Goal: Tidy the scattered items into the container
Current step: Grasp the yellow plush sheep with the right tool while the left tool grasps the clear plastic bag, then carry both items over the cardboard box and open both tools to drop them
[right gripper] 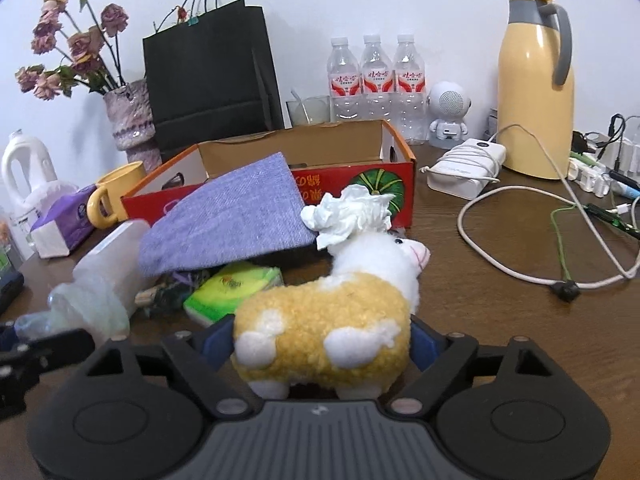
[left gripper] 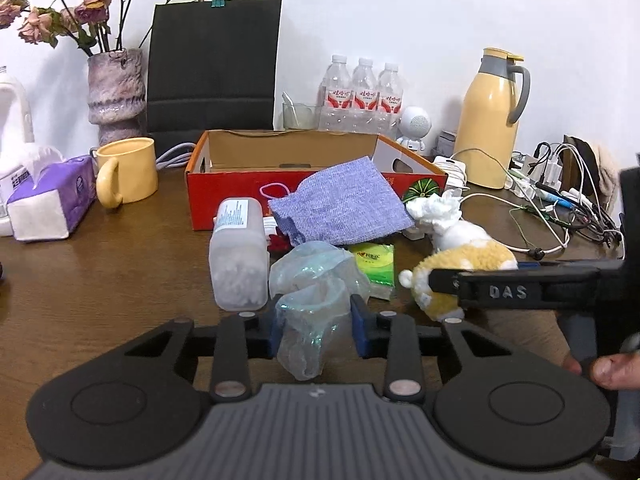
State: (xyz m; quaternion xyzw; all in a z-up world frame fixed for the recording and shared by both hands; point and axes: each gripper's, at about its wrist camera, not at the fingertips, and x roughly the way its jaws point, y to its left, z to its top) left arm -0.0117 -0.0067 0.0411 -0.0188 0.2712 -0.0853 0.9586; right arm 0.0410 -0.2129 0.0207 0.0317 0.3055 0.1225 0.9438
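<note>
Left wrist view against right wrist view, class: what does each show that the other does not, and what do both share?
Only the left wrist view shows the left gripper around the crumpled clear plastic bag, and the person's hand at the right edge. Only the right wrist view shows the right gripper around the yellow and white plush sheep, and the sheep's face. Both show the red cardboard box, blue cloth, green tissue pack and yellow jug.

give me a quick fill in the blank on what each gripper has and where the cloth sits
The left gripper is closed around a crumpled clear plastic ____.
The right gripper grips a yellow and white plush ____.
The purple cloth leans against the red cardboard ____.

Missing words: bag; toy; box
</note>
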